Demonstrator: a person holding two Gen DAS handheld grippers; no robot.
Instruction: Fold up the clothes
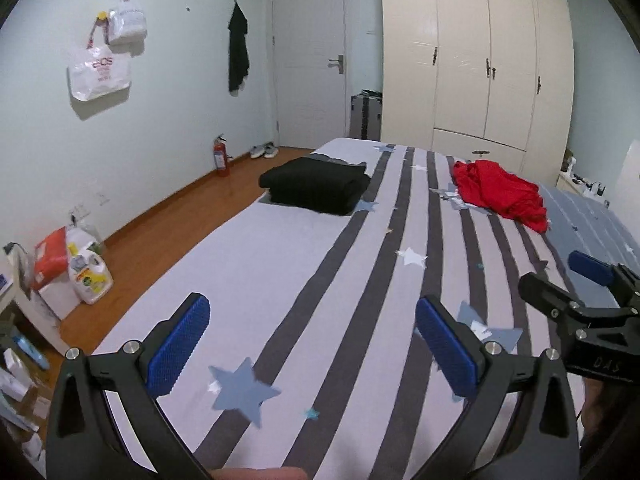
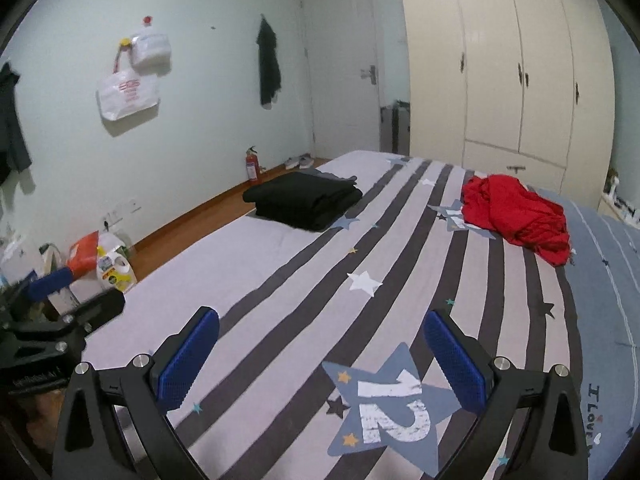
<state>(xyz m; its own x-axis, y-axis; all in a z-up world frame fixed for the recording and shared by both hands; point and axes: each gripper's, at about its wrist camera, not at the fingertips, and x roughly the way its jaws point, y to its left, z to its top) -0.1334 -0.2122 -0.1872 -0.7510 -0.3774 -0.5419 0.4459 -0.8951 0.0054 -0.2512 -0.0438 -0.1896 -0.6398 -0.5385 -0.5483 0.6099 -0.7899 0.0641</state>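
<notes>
**Inspector:** Left wrist view, nearest first: the left tool (image 1: 312,344) stands spread wide above the striped bed sheet (image 1: 280,280), nothing between its blue pads (image 1: 180,344). A blue star print (image 1: 242,392) lies on the sheet just below it. The right tool shows at the right edge of this view, beside the left one.

**Clerk:** And the right wrist view?

**Inspector:** The right tool (image 2: 320,360) is likewise released, jaws fully apart and empty, over a large star print bearing the number 12 (image 2: 390,404).

**Clerk:** The clothes?

**Inspector:** Both sit toward the far end of the bed, well apart from the tools. A black garment (image 1: 316,188), folded into a neat stack, rests near the bed's left edge. A red garment (image 1: 500,192) lies in a crumpled heap on the right side, well apart from the black one.

**Clerk:** Surroundings?

**Inspector:** On the wooden floor (image 1: 160,232) to the left, a detergent jug (image 1: 90,274) stands by the wall; farther on, a red fire extinguisher (image 1: 220,156) and a pair of shoes (image 1: 264,150). Beyond the bed, a white door (image 1: 308,52) and a cream wardrobe (image 1: 480,52). Bags (image 1: 100,72) and a dark garment (image 1: 238,52) hang on the wall.
</notes>
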